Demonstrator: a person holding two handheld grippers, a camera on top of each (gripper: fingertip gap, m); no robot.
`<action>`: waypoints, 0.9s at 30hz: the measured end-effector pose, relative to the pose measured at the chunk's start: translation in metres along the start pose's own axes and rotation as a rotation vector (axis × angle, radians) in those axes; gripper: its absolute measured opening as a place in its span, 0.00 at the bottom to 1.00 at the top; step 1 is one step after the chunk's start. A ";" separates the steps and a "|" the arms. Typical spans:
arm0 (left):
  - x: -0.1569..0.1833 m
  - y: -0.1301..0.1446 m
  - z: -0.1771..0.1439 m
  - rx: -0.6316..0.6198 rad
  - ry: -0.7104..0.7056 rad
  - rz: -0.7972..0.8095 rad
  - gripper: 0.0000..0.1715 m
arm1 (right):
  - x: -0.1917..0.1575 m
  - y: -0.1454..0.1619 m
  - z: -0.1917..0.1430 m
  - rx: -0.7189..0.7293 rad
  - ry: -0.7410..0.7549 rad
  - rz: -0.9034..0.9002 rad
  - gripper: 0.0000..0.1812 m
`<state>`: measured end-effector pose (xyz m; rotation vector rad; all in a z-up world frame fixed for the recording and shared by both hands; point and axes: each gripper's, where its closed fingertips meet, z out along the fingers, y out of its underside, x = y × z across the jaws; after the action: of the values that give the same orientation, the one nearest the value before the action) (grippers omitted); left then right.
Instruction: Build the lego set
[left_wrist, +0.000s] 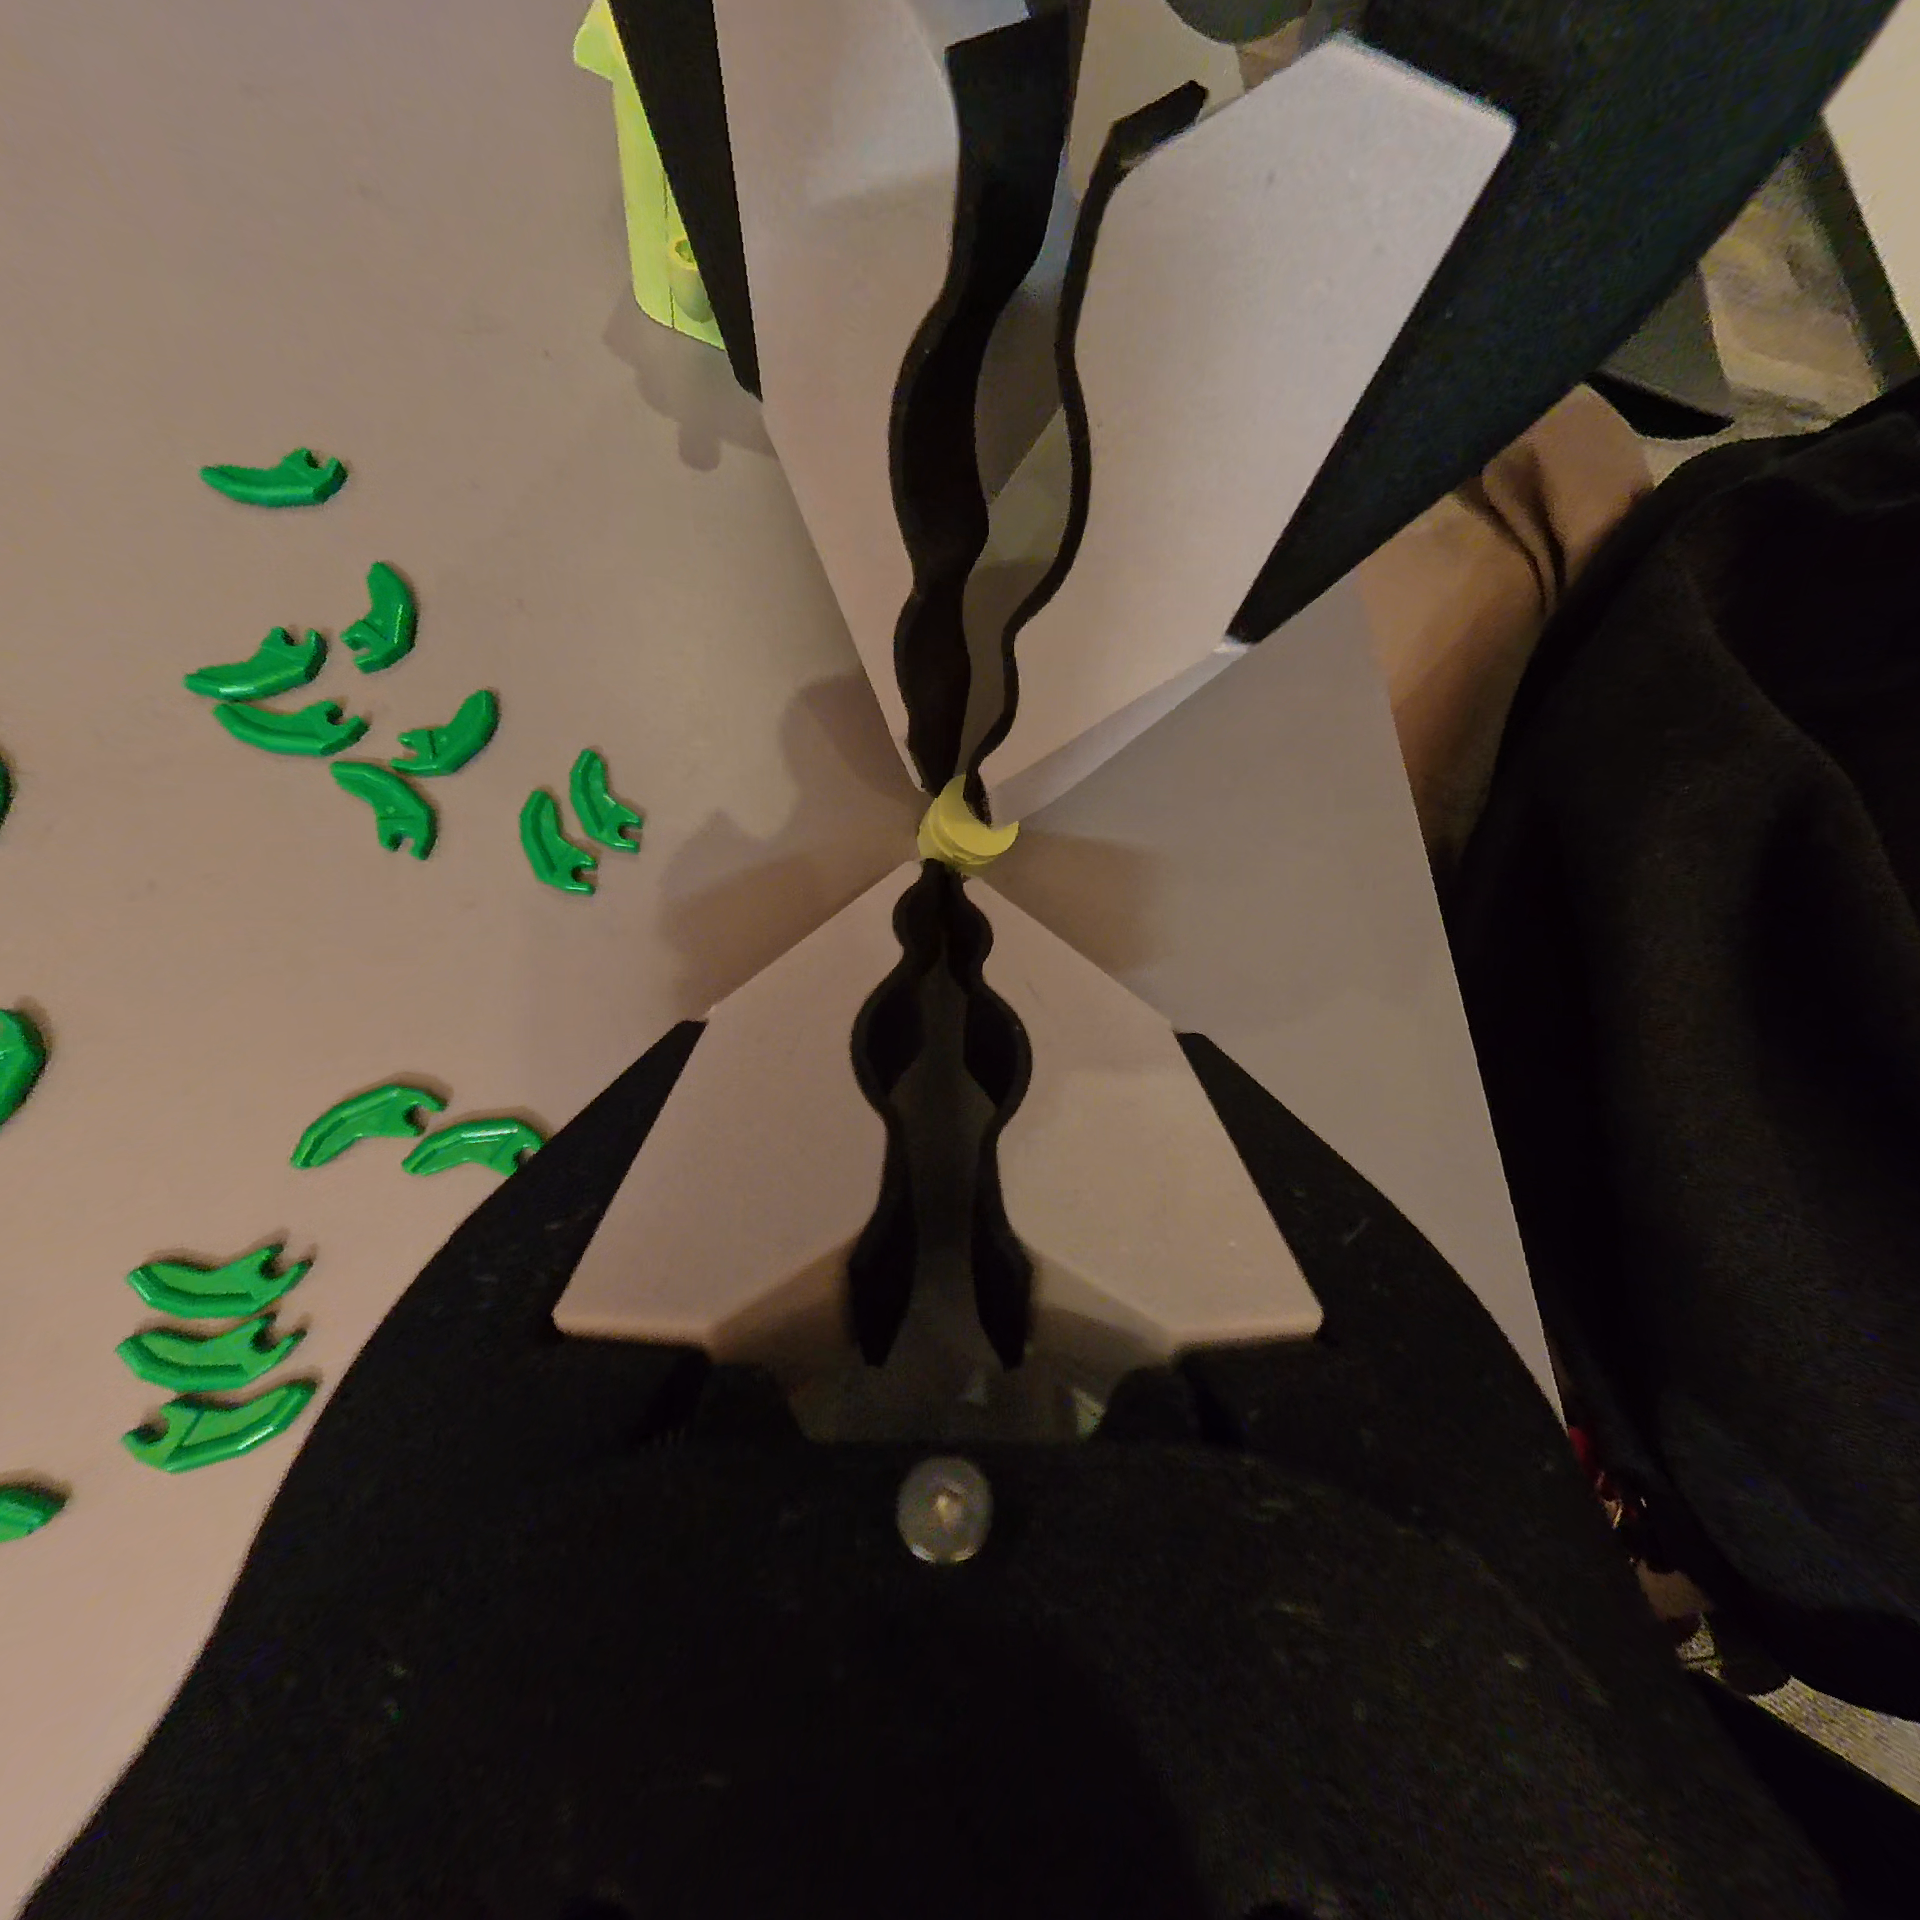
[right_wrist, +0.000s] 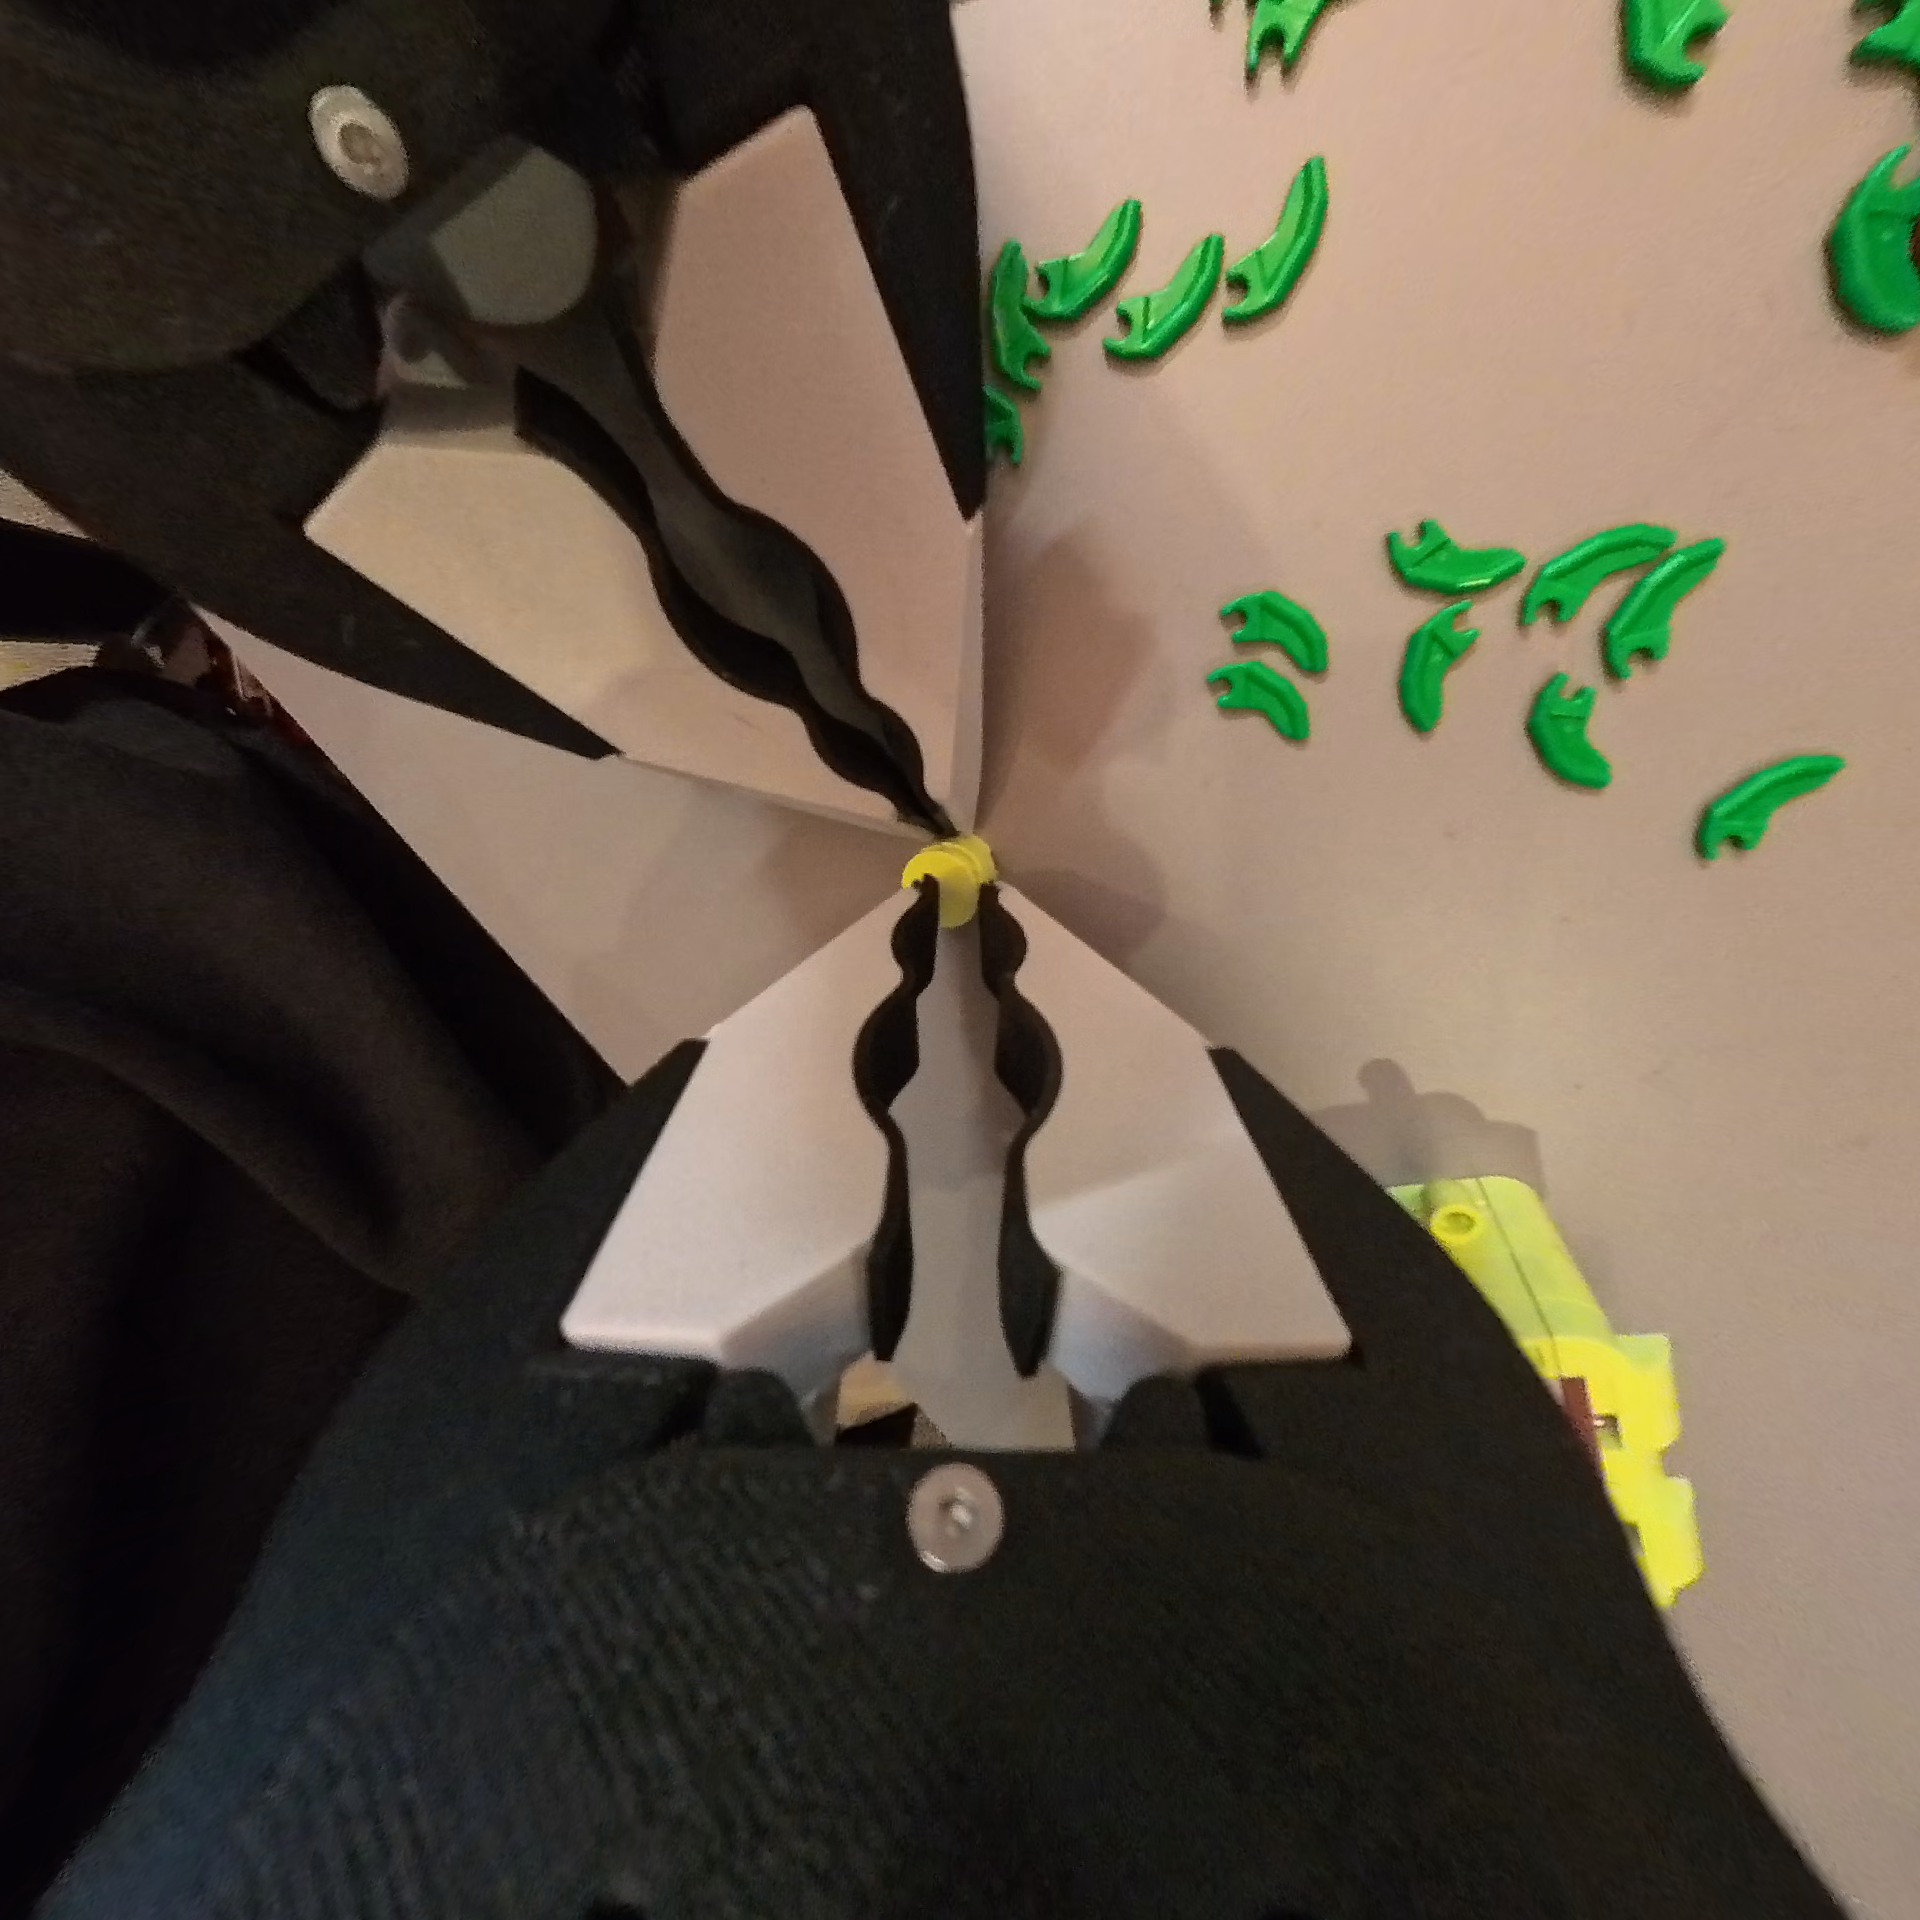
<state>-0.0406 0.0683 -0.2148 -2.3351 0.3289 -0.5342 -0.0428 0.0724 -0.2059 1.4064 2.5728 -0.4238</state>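
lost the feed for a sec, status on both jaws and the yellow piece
Left gripper and right gripper meet tip to tip, both shut on small yellow piece. Green curved pieces loose on table, off to the side. Nothing in the way.

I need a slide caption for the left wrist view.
Both grippers pinch a small yellow piece above the table, green curved pieces scattered alongside.

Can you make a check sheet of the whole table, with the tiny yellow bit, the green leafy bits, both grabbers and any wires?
Surface: pale table, bare between pieces.
Job's things: small yellow piece pinched between both grippers' tips; green curved pieces scattered loose; lime-yellow build on the table near the right gripper.
Clutter: nothing seen.
Grippers: left gripper and right gripper meet tip to tip, both closed on the yellow piece.
Cables: nothing seen.
Surroundings: dark clothing at the table edge.
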 end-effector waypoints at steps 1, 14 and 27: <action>0.000 0.000 0.000 0.000 0.000 0.000 0.00 | 0.000 0.000 0.000 0.003 -0.002 0.004 0.04; 0.000 0.000 0.001 -0.004 -0.007 0.000 0.00 | 0.015 -0.011 0.009 0.086 0.063 0.013 0.00; -0.002 0.000 0.000 0.000 0.015 -0.034 0.00 | 0.013 0.018 -0.074 0.545 0.337 -0.080 0.04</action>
<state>-0.0418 0.0693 -0.2152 -2.3408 0.2969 -0.5681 -0.0363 0.1163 -0.1424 1.6584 2.9291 -1.0492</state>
